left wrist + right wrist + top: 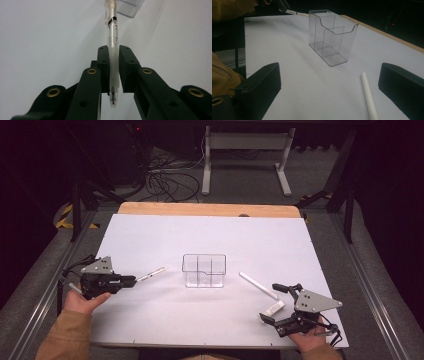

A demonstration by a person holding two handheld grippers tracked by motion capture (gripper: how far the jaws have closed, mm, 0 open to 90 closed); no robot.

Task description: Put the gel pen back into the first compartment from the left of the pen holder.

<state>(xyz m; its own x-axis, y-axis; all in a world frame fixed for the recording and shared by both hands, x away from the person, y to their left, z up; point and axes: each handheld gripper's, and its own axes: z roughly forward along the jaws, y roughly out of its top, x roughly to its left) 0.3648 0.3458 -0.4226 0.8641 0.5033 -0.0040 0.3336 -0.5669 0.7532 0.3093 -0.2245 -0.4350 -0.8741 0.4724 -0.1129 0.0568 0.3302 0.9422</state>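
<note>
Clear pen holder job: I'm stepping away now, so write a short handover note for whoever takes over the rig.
Left gripper: shut on the clear plastic pen with the frosted grip, held off the white table cover, clip end pointing toward the clear plastic divided holder.
Right gripper: open, holding nothing, low at the near right.
The white stick-shaped pen lies flat right of the holder; a small white cap-like piece lies by the right gripper.
Done: first pen picked up.
Left: the holder looks empty; likely drop this pen in, then the white one.
</note>
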